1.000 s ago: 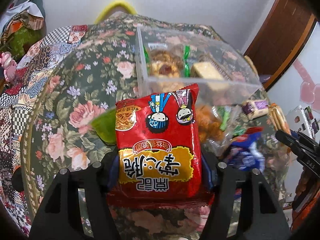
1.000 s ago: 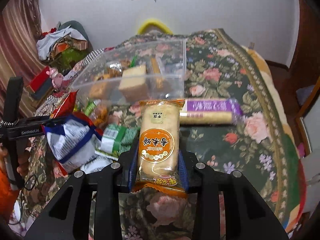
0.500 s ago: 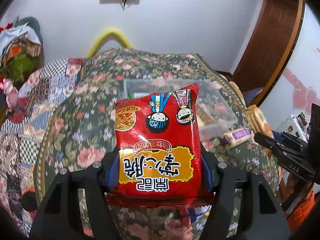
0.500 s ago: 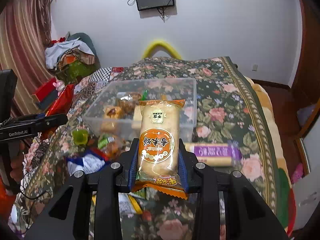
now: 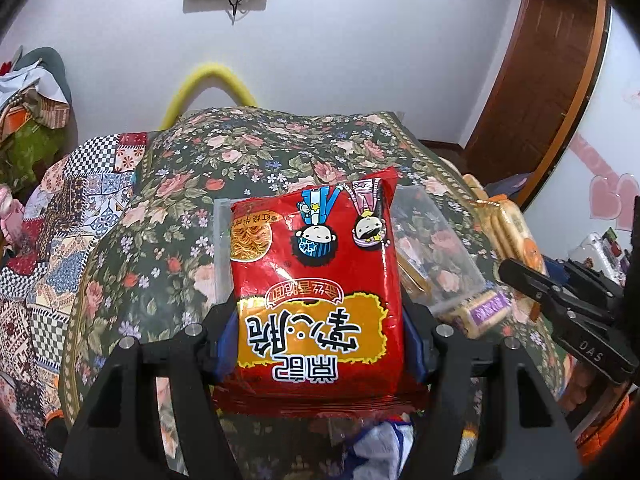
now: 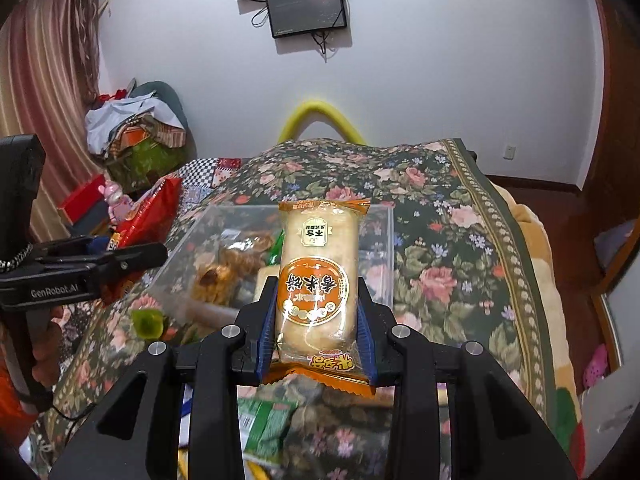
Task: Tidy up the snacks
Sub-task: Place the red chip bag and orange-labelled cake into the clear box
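The left gripper (image 5: 318, 344) is clamped on a red noodle packet (image 5: 316, 280), its blue pads pressing the packet's two sides, and the packet stands up in front of the camera with its print upside down. The right gripper (image 6: 316, 336) is closed on an orange rice cracker pack (image 6: 318, 280), pinched between its blue pads and likewise upright. Both are held above a bed covered by a dark green floral quilt (image 5: 180, 208). Beyond each gripper's fingertips a clear plastic bin (image 6: 380, 240) sits on the quilt, with several wrapped snacks inside; in the left view the noodle packet hides most of it. To the right of the left gripper, beside the bin's near corner, lies a purple-labelled biscuit roll (image 5: 480, 312), and the right gripper's black body reaches in from that edge with its cracker pack showing behind it. Below the left gripper a blue and white bag (image 5: 384, 444) lies on the quilt. Below the right gripper are loose green wrappers (image 6: 264, 424), and to its left a small green jelly cup (image 6: 146, 322) rests near the bin. Further left in that view the left gripper with its red packet comes in, held by a hand (image 6: 44, 344). A patchwork cover (image 5: 60, 216) lies on the left side of the bed. Past the bed's far end a yellow foam arch (image 6: 320, 118) stands against a white wall, where a dark screen (image 6: 306, 8) hangs. A pile of clothes (image 6: 128, 128) and a striped curtain (image 6: 44, 80) are at the far left, a wooden door (image 5: 552, 80) at the right.
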### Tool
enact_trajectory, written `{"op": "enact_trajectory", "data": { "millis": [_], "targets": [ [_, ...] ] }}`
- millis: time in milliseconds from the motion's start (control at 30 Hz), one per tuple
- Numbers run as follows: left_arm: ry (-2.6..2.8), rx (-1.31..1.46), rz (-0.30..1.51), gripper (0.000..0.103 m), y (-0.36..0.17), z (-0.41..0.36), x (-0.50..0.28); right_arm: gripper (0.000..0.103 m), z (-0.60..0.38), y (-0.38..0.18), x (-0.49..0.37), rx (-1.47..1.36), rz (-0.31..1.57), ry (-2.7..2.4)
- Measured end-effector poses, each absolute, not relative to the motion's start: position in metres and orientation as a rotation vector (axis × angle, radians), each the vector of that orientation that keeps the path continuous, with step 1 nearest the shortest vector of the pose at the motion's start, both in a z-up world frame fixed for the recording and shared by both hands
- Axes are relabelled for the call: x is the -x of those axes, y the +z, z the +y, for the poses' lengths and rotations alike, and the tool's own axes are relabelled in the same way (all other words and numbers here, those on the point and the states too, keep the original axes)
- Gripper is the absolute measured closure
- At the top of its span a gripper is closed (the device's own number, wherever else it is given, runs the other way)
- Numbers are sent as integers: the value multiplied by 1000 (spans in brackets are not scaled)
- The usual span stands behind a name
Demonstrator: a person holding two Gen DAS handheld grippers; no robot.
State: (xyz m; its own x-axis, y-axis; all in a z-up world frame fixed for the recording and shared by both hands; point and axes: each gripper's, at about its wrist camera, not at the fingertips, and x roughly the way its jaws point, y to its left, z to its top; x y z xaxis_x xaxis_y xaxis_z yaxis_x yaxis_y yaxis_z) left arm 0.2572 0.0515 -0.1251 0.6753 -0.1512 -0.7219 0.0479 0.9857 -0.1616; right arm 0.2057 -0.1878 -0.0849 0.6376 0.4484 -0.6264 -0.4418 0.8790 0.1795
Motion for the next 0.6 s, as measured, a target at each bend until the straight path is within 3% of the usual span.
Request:
{"op": "enact_trajectory", "data": {
  "millis": [600],
  "targets": [
    [-135, 106, 953, 38, -172, 38, -330, 71, -165, -114, -271, 32, 802, 489]
  ]
}}
